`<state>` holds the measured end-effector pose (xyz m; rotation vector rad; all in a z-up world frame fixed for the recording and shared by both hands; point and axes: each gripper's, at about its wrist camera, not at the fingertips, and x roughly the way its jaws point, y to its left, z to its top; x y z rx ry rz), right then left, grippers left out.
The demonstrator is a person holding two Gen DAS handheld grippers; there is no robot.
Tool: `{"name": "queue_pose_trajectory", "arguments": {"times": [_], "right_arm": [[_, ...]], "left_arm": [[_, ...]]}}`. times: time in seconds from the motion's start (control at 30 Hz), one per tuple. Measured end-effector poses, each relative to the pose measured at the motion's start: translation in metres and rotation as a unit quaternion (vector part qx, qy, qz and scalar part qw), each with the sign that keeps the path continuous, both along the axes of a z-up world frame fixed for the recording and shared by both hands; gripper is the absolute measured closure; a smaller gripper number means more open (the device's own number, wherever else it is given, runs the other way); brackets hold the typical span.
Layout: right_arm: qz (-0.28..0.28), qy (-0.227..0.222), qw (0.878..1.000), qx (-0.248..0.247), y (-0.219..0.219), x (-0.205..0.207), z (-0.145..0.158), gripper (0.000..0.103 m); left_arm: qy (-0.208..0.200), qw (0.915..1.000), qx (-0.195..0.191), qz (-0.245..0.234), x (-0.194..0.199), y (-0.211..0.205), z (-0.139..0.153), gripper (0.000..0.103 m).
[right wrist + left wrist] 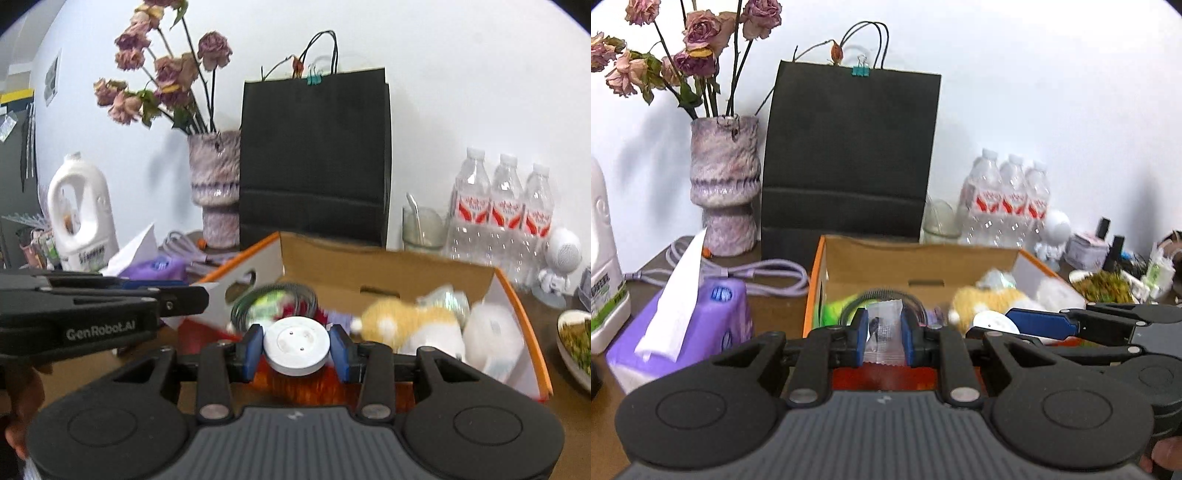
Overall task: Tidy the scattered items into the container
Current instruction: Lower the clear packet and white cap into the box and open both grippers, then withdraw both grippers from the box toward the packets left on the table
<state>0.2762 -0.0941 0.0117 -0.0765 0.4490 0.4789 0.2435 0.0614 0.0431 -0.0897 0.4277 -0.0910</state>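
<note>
While both grippers hover at the cardboard box's point(388, 264) near edge, the left gripper point(884, 338) fingers pinch a clear sachet point(884, 330) and the right gripper point(297, 347) fingers clamp a white disc point(296, 345); carry each past the rim, then part the fingers low.

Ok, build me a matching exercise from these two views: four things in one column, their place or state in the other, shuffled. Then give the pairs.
1. clear sachet
2. white round disc
3. yellow plush toy
4. teal binder clip

A. inside the cardboard box
B. on the rim of the black paper bag
C. held in the left tongs
D. held in the right tongs

Pairs: 1-C, 2-D, 3-A, 4-B.
</note>
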Motion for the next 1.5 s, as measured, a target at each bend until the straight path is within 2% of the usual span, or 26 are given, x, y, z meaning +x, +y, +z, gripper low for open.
{"name": "queue_pose_trajectory", "arguments": {"times": [0.17, 0.4, 0.57, 0.6, 0.63, 0.67, 0.7, 0.73, 0.77, 0.83, 0.87, 1.5], "right_arm": [[0.002, -0.007, 1.000, -0.002, 0.003, 0.029, 0.006, 0.065], [0.002, -0.003, 1.000, -0.013, 0.007, 0.072, 0.004, 0.065], [-0.001, 0.009, 1.000, -0.021, 0.004, 0.090, -0.001, 0.065], [-0.001, 0.015, 1.000, -0.023, 0.004, 0.091, -0.003, 0.064], [-0.001, 0.021, 1.000, -0.024, 0.003, 0.092, -0.003, 0.064], [-0.002, 0.026, 0.999, -0.024, 0.003, 0.093, -0.003, 0.053], [-0.006, 0.029, 0.999, -0.024, 0.002, 0.094, -0.003, 0.042], [-0.009, 0.028, 0.999, -0.027, 0.001, 0.093, -0.003, 0.021], [-0.011, 0.024, 0.999, -0.030, 0.001, 0.092, -0.002, 0.009], [-0.012, 0.019, 0.999, -0.031, 0.001, 0.090, 0.000, 0.003], [-0.011, 0.018, 0.999, -0.027, 0.000, 0.089, 0.002, 0.000], [-0.024, 0.025, 0.999, -0.024, -0.007, 0.087, 0.005, 0.000]], "left_arm": [[-0.008, 0.9999, -0.005, 0.011, 0.029, 0.000, 0.004, 0.083], [0.008, 0.9997, -0.010, 0.019, 0.074, -0.001, -0.005, 0.083], [0.016, 0.9997, -0.012, 0.017, 0.091, -0.002, -0.010, 0.083], [0.020, 0.9996, -0.013, 0.017, 0.093, -0.002, -0.011, 0.079], [0.023, 0.9995, -0.013, 0.019, 0.095, -0.002, -0.012, 0.066], [0.026, 0.9993, -0.015, 0.023, 0.096, -0.001, -0.013, 0.053], [0.026, 0.9991, -0.017, 0.028, 0.096, 0.000, -0.013, 0.035], [0.024, 0.9991, -0.018, 0.031, 0.095, 0.002, -0.012, 0.023], [0.023, 0.9991, -0.017, 0.033, 0.094, 0.003, -0.011, 0.019], [0.018, 0.9988, -0.023, 0.038, 0.092, 0.005, -0.008, 0.000], [0.015, 0.9986, -0.026, 0.043, 0.091, 0.005, -0.006, 0.000], [0.017, 0.9981, -0.026, 0.054, 0.088, 0.003, -0.001, 0.000]]}}
